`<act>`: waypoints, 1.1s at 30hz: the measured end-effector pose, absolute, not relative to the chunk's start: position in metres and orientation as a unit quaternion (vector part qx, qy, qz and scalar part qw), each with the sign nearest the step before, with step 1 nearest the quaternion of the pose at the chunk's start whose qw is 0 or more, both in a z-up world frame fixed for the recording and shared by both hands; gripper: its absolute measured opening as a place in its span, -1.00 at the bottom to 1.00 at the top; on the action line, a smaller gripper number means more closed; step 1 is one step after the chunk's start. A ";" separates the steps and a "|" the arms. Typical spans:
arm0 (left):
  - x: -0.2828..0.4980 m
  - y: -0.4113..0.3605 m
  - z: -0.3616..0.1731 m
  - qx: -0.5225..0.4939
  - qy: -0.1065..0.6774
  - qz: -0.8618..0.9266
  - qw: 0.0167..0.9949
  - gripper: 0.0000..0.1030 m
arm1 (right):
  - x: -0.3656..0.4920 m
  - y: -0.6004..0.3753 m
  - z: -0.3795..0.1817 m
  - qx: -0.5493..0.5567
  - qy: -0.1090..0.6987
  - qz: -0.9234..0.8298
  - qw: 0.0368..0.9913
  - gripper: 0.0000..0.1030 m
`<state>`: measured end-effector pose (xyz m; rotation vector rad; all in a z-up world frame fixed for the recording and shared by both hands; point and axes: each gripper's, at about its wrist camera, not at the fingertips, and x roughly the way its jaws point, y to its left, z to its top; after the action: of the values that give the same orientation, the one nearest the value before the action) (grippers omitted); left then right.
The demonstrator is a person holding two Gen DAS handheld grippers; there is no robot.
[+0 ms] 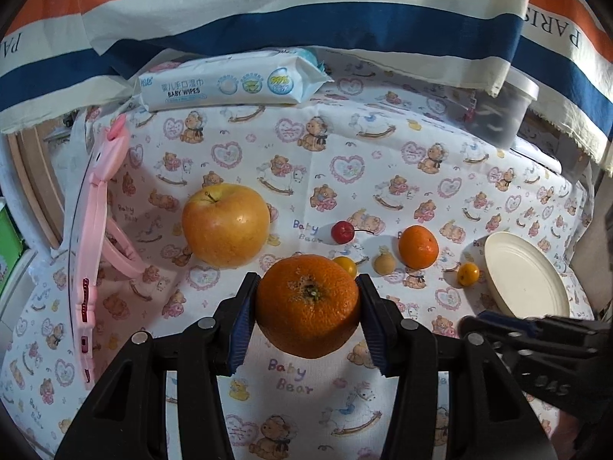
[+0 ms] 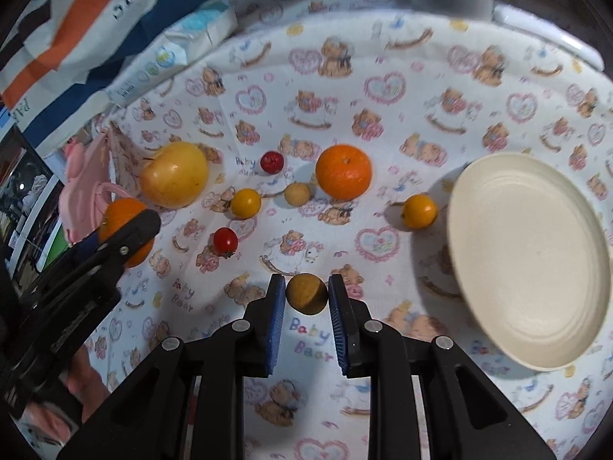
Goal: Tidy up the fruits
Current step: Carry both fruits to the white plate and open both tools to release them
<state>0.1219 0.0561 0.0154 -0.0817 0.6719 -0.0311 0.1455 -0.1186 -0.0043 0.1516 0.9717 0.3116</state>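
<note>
While the cream plate (image 2: 528,260) sat bare on the bear-print worktop (image 2: 383,88), left tongs (image 1: 306,306) clamped a big orange (image 1: 308,304), stem end facing up, right tongs (image 2: 306,295) gripped a small brown fruit (image 2: 306,293) beside the plate.

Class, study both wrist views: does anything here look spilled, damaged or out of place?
Nothing stands out. The loose fruits sit intact on the cloth, the plate is unbroken, and each gripper holds one whole fruit.
</note>
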 end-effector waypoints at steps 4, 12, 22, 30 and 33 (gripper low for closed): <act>0.116 0.047 0.019 -0.013 0.313 -0.017 0.949 -0.05 | 0.138 -0.139 0.010 0.086 0.454 0.159 0.873 -0.54; 0.099 0.027 0.040 0.011 0.283 -0.051 0.958 -0.05 | 0.119 -0.188 0.036 0.103 0.423 0.140 0.890 -0.54; 0.109 -0.048 0.068 0.027 0.293 -0.122 0.948 -0.05 | 0.111 -0.262 0.060 0.145 0.377 0.083 0.911 -0.54; 0.157 -0.131 0.073 0.034 0.340 -0.170 0.924 -0.05 | 0.139 -0.319 0.070 0.175 0.351 0.000 0.920 -0.54; 0.169 -0.158 0.069 0.038 0.347 -0.184 0.919 -0.05 | 0.153 -0.333 0.062 0.185 0.352 -0.015 0.917 -0.54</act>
<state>0.1695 -0.1581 0.0689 0.0773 0.7139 -0.3790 0.1527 -0.3331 0.0623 0.3796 0.7249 -0.0317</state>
